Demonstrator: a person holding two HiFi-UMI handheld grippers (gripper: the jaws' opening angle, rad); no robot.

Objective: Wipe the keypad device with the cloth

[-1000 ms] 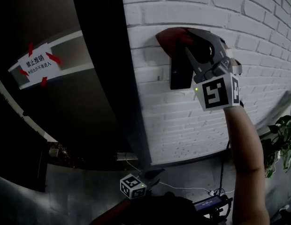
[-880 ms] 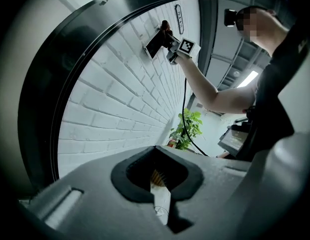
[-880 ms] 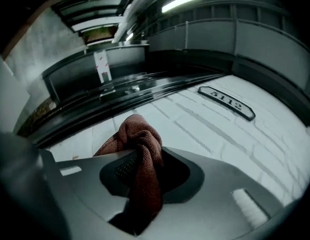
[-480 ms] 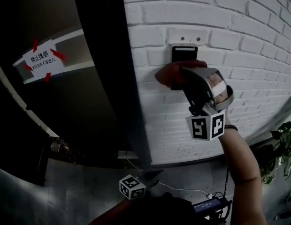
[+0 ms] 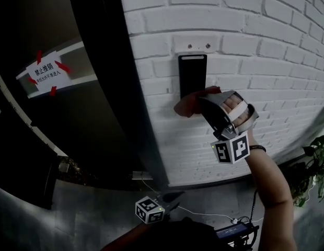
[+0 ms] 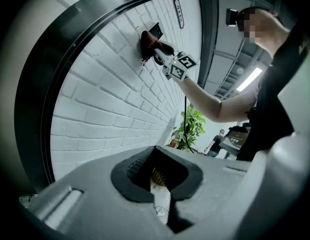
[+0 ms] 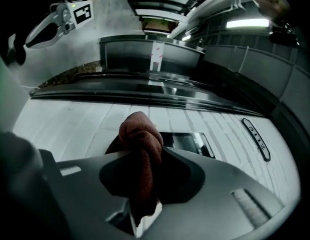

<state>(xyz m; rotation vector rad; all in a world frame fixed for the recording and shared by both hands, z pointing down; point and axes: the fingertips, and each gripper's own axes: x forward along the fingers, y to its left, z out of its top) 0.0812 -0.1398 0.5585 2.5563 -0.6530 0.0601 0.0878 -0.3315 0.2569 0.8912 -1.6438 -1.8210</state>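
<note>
A black keypad device [image 5: 192, 76] hangs upright on the white brick wall [image 5: 266, 46]. My right gripper [image 5: 204, 104] is shut on a reddish-brown cloth [image 5: 189, 104], which is pressed against the wall at the device's lower end. From the right gripper view the cloth [image 7: 140, 145] bulges out between the jaws, and the keypad device [image 7: 187, 141] lies just past it. My left gripper [image 5: 170, 198] hangs low near the floor, away from the wall, its jaws shut with nothing between them. The left gripper view looks up at the cloth [image 6: 147, 43] and the device [image 6: 155, 30].
A dark curved door frame [image 5: 107, 82] runs left of the brick wall, with a white warning sign [image 5: 45, 72] on the glass. A green plant [image 5: 317, 161] stands at the right edge. Cables and a small device [image 5: 232, 228] lie on the floor below.
My right gripper has slid the cloth down the keypad device, from its top edge a second ago to its lower end now. The device's upper face has come into sight. The left gripper stayed put.
</note>
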